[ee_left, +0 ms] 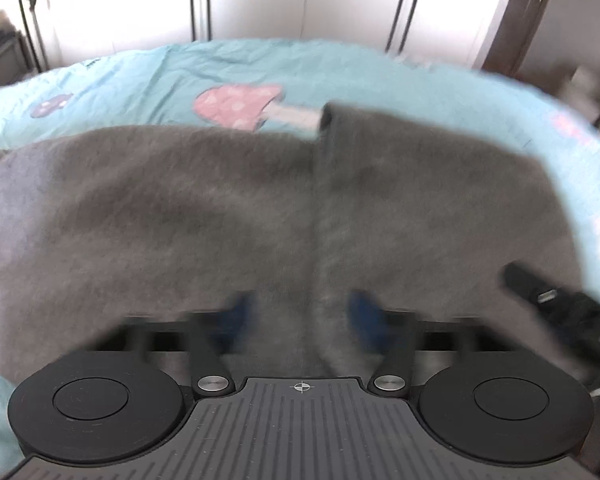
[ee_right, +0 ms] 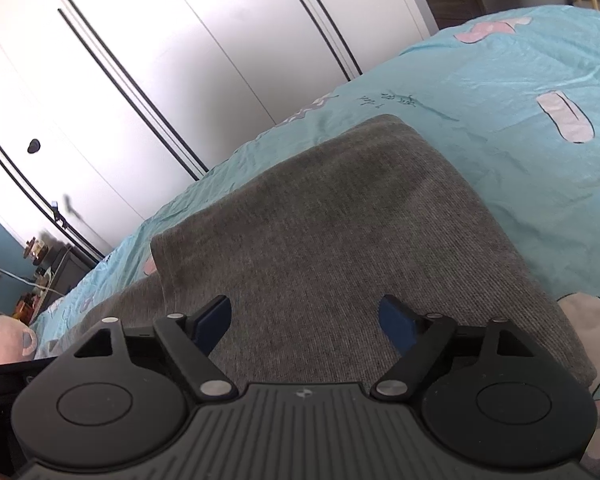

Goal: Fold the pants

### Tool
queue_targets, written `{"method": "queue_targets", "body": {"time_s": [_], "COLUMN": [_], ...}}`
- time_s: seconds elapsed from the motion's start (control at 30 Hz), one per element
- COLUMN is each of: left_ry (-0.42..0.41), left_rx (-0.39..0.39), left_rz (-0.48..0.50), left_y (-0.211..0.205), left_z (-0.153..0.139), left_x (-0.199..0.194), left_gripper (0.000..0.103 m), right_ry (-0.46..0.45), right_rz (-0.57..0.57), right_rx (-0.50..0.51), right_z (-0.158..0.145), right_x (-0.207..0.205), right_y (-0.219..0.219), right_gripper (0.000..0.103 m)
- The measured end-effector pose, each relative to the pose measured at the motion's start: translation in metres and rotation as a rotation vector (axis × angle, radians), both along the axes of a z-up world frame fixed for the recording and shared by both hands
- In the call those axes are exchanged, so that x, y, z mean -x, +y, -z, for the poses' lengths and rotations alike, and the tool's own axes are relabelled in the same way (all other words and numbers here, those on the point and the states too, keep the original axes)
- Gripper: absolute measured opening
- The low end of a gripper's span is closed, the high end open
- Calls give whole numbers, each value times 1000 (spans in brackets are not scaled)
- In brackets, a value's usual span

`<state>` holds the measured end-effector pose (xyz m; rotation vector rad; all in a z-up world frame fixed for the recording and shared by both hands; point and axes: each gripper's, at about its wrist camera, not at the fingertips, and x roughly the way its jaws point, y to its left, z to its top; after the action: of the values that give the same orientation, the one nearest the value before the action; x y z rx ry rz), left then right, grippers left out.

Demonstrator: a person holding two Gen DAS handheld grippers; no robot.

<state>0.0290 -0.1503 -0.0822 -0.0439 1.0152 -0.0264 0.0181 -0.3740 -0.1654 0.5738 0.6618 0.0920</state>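
Grey knit pants (ee_left: 220, 208) lie spread on a light blue bedsheet (ee_left: 148, 76), with one part folded over on the right side. My left gripper (ee_left: 304, 314) is open just above the cloth, blue pads apart and blurred. In the right wrist view the folded grey pants (ee_right: 340, 220) fill the middle. My right gripper (ee_right: 306, 322) is open and empty, low over the fold. The right gripper's dark body also shows in the left wrist view (ee_left: 560, 308) at the right edge of the pants.
The sheet (ee_right: 520, 92) has pink mushroom prints (ee_left: 236, 106). White wardrobe doors (ee_right: 160, 60) stand behind the bed. A cluttered small dresser (ee_right: 56, 268) stands at the far left. A pink cushion (ee_right: 4, 340) lies by the bed's edge.
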Motion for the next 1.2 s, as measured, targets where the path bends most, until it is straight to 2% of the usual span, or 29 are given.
{"method": "queue_targets", "body": {"time_s": [0.03,0.07,0.13,0.2,0.23,0.27,0.33,0.37,0.4,0.5,0.57,0.67,0.77,0.83,0.9,0.93,0.97,1.2], "left_ry": [16,26,4,-88,-158,-216,-344,-397,-423,-429,-404,-363,-397,-415,-365,-330,-317,-303], "left_rx": [-20,-12,106,211,247,273,324,347,370,453,514,701,903,921,881,882,901,987], "left_rz": [-31,-71,-139,-188,-218,-252,-355,-397,-434,-599,-701,-783,-773,-736,-747,-758,-762,-758], "left_y": [3,10,34,66,88,108,161,188,215,294,334,377,388,387,388,389,396,409], "left_z": [2,3,-7,-27,-40,-49,-60,-61,-59,-39,-19,20,43,49,58,65,72,85], "left_x": [-3,-5,-5,1,8,16,40,55,69,112,131,146,144,133,118,110,110,104], "left_gripper": [2,4,4,13,31,60,84,86,86,86,85,79,79,79,77,73,68,66], "right_ry": [0,0,0,-1,-2,-2,-2,-1,-1,-1,0,-2,-2,-3,0,0,1,3], "right_rz": [-3,-5,-9,-10,-11,-11,-12,-13,-16,-23,-21,-16,-10,-7,-9,-10,-11,-22], "right_rx": [7,12,20,20,21,22,29,34,40,61,73,77,67,65,79,85,91,140], "right_z": [0,0,0,0,0,0,0,0,0,0,-1,-1,0,0,0,0,0,0], "right_x": [0,0,0,1,1,1,1,0,0,-1,-1,-1,-1,-1,-1,-1,-1,-3], "right_y": [1,2,2,2,2,2,3,4,5,9,12,15,14,14,15,16,17,24], "right_gripper": [83,83,83,83,83,83,83,84,85,89,91,94,94,94,94,94,94,97]}}
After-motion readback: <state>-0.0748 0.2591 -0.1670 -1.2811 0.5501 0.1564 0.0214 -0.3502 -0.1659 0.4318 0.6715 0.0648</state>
